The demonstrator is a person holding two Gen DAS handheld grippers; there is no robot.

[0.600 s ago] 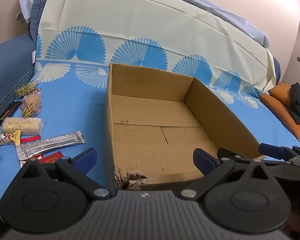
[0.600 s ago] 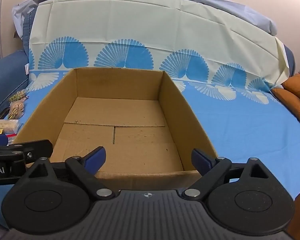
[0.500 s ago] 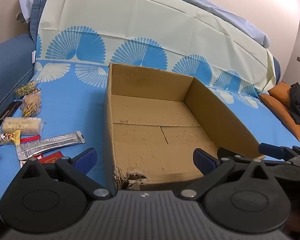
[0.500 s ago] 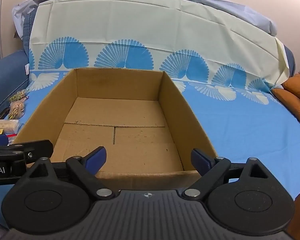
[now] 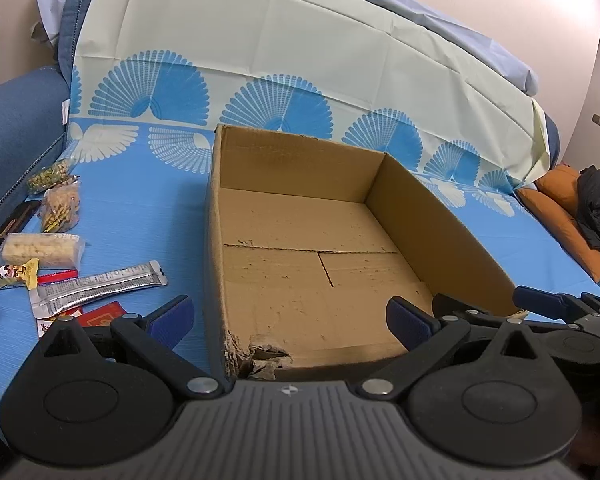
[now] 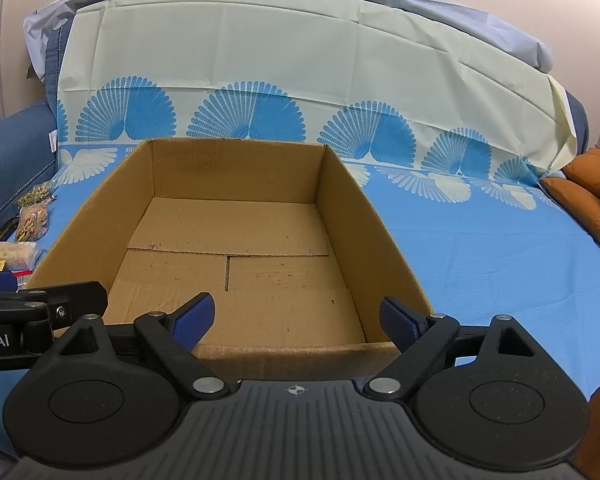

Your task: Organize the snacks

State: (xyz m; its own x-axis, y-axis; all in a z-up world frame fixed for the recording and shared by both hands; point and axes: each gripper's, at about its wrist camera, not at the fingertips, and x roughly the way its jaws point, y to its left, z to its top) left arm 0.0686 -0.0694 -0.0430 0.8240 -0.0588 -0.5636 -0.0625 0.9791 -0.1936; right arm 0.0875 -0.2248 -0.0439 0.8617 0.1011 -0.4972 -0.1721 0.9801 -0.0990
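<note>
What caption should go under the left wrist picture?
Open left gripper faces an empty cardboard box, snack packets waiting beside it.

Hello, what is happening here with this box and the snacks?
A person holds two grippers over a sofa covered with a blue cloth. The left gripper and right gripper are both open and hold nothing. In front of them stands a cardboard box with nothing inside. The snack packets, among them a silver packet, lie on the cloth to the box's left. No snack is packed yet.
</note>
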